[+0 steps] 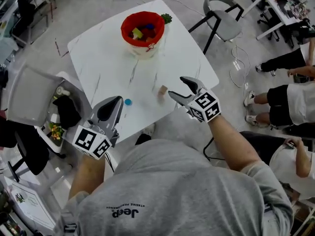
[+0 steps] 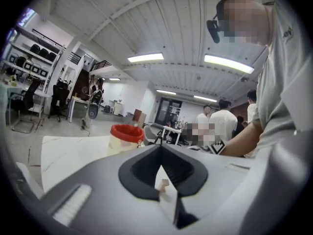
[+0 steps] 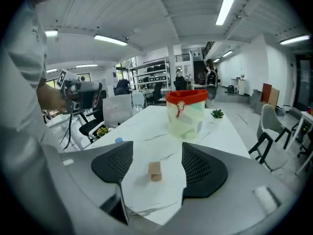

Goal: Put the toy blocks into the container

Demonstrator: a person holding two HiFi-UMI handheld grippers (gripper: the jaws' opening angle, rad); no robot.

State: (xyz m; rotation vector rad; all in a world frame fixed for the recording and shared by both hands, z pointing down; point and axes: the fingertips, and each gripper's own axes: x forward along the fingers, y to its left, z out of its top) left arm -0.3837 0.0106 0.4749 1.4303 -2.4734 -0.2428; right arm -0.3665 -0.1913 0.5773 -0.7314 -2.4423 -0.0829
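Note:
A red-rimmed container [image 1: 142, 31] with several coloured toy blocks inside stands at the far side of the white table [image 1: 103, 63]. A tan wooden block [image 1: 162, 89] lies near the table's front edge. My right gripper [image 1: 176, 86] is open just to the right of it. In the right gripper view the block [image 3: 155, 171] lies on the table between and just ahead of the open fingers [image 3: 188, 155], untouched. A small blue piece [image 1: 128, 102] lies close to my left gripper [image 1: 116, 100], which is shut and empty. The left gripper view shows the container [image 2: 126, 137] beyond the jaws.
A small green plant [image 1: 166, 18] sits beside the container. A grey chair [image 1: 221, 9] stands at the table's far right, and a chair with clutter [image 1: 34, 95] at its left. People sit at the right [image 1: 295, 97]. The front table edge is under both grippers.

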